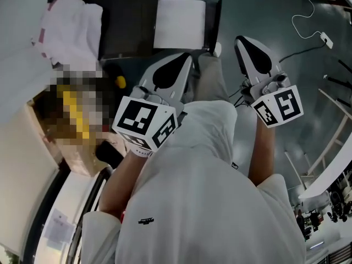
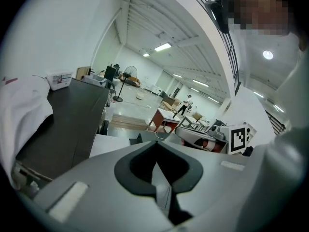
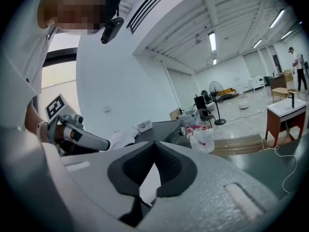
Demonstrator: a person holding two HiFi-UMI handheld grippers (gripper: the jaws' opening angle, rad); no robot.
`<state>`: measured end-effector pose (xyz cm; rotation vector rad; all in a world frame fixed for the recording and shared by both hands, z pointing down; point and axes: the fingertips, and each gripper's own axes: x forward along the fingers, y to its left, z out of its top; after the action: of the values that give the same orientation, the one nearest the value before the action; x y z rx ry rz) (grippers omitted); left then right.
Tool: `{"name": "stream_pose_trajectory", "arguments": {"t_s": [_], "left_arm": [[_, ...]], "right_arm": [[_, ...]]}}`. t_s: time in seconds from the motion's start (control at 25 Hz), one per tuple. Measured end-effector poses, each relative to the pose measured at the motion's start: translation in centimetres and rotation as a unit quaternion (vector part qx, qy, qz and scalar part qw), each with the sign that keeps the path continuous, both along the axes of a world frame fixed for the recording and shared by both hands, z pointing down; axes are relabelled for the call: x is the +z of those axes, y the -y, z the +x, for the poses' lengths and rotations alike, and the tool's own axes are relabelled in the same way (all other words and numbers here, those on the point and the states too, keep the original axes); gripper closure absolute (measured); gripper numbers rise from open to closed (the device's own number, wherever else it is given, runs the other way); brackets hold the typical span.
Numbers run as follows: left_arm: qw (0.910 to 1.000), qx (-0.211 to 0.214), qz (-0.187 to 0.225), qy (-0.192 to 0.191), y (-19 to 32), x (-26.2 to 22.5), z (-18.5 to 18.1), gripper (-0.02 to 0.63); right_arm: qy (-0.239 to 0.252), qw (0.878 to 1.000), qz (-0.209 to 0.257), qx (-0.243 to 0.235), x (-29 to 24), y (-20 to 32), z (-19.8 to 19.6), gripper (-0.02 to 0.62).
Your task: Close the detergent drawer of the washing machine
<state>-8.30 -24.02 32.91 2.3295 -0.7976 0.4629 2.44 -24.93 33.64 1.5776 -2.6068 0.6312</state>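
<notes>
The dark grey washing machine stands at the top left of the head view; its flat top also shows in the left gripper view and far off in the right gripper view. A white rectangular part sticks out beside it; I cannot tell whether this is the drawer. My left gripper is held up before the person's body, jaws shut and empty. My right gripper is raised alongside it, also shut on nothing. Neither touches the machine.
A white cloth lies on the machine's top. Bagged bottles with red caps stand beside the machine. A cable and plug trail over the dark floor at the right. A cardboard box sits at the left.
</notes>
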Motion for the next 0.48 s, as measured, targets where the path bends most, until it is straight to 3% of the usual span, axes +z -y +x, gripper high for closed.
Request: {"name": "stream_pose_trajectory", "arguments": {"t_s": [0.48], "left_arm": [[0.9994, -0.012, -0.022, 0.023, 1.8, 3.8, 1.1, 0.589]], "right_arm": [[0.002, 0.999, -0.016, -0.041, 6.0, 2.0, 0.8, 0.594]]}}
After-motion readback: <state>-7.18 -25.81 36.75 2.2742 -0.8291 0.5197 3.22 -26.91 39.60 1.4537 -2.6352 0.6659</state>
